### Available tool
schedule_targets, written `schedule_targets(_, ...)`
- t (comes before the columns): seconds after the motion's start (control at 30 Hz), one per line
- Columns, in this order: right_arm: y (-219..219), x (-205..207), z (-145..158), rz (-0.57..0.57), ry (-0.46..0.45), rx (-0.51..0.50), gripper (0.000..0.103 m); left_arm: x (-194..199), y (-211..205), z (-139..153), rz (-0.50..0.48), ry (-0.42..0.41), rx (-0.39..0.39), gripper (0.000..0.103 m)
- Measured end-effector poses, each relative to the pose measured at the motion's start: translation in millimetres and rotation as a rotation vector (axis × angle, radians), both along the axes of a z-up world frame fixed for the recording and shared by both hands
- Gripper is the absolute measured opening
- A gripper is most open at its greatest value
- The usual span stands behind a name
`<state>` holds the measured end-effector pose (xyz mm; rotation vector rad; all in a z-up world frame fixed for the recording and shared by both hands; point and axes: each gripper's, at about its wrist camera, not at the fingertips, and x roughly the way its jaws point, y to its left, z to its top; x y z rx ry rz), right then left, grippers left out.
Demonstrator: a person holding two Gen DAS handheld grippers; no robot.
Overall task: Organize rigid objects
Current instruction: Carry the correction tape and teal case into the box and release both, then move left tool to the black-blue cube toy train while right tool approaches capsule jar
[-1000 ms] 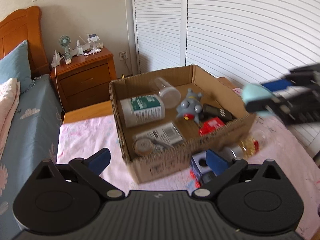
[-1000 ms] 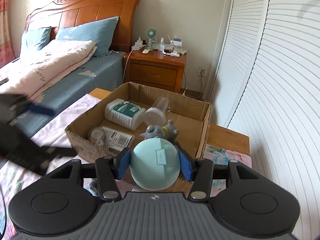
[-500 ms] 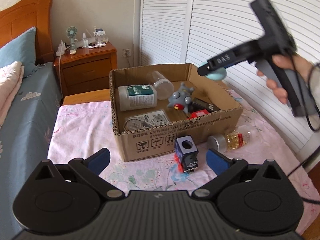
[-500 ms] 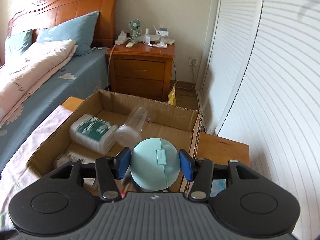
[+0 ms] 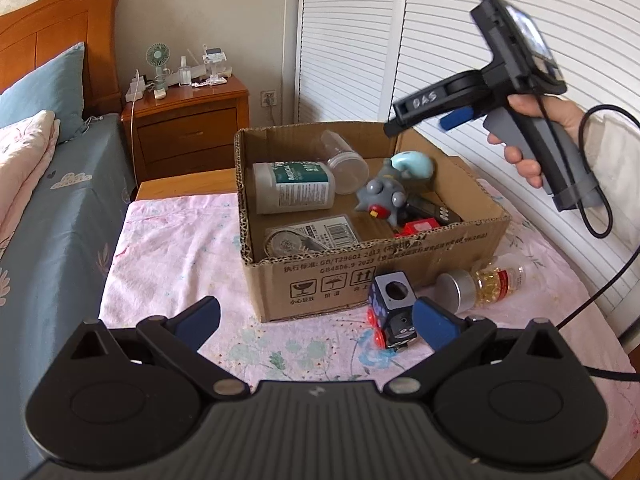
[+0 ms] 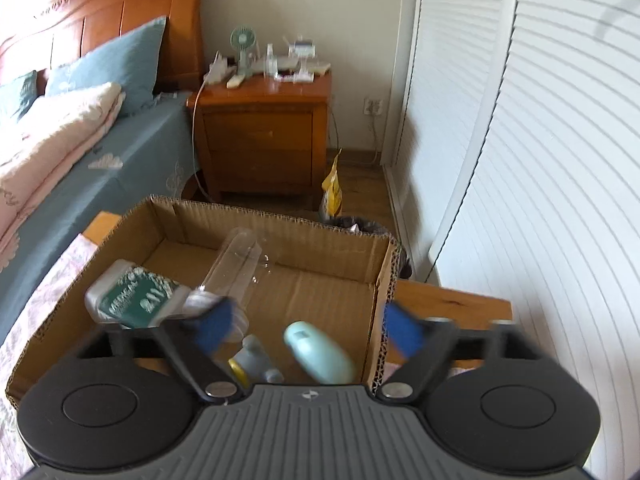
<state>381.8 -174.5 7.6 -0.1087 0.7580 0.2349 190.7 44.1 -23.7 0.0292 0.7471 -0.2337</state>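
While the right gripper (image 6: 308, 328) hangs above the far right part of the cardboard box (image 5: 400, 276), its jaws have just been opening and now stand wide and released, with nothing pressed between the blue pads. A pale blue egg-shaped case (image 6: 320, 354) shows below them, low and centre in the right wrist view, blurred and tilted; whether it has come to rest cannot be told. In the left wrist view that same case (image 5: 414, 164) sits in the middle of the frame, against the back of a grey toy figure (image 5: 380, 196) inside the box. Also in the box are a white bottle with a green label (image 5: 294, 190), a clear plastic cup on its side (image 5: 344, 158), a flat packaged item with a barcode (image 5: 312, 236), a small red thing and a dark remote-like thing. Two things lie outside on the pink floral tabletop cloth (image 5: 176, 248), just in front of the box's near wall: a dark blue toy block with red wheels (image 5: 392, 308), lower centre right of the left view, and a glass bottle of yellow capsules with a silver cap (image 5: 484, 280) lying on its side, its long axis running left to right, cap to the left. The left gripper (image 5: 316, 320) is empty, jaws spread wide, and the toy block stands just ahead of its right-hand pad. By my judgement the left hand is much the nearer to both leftover things.
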Motion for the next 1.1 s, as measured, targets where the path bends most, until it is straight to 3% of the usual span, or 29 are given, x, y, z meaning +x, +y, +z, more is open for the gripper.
schedule_targets(0.3,0,-42,19,-0.002,-0.018,-0.008,0.103,-9,1,3,0.008,0.007,-0.006,0.102)
schedule_targets(0.57,-2,-117,16,-0.067,-0.056,0.012,0.103,-27,-1,12,0.012,-0.018,0.010,0.102)
schedule_targets(0.8,7,-170,-21,-0.143,-0.078,0.018,0.103,-36,-1,12,0.018,-0.011,0.003,0.102)
schedule_targets(1.1,33,-171,-68,-0.198,-0.077,-0.039,0.103,-40,-5,5,0.020,-0.002,0.016,0.102)
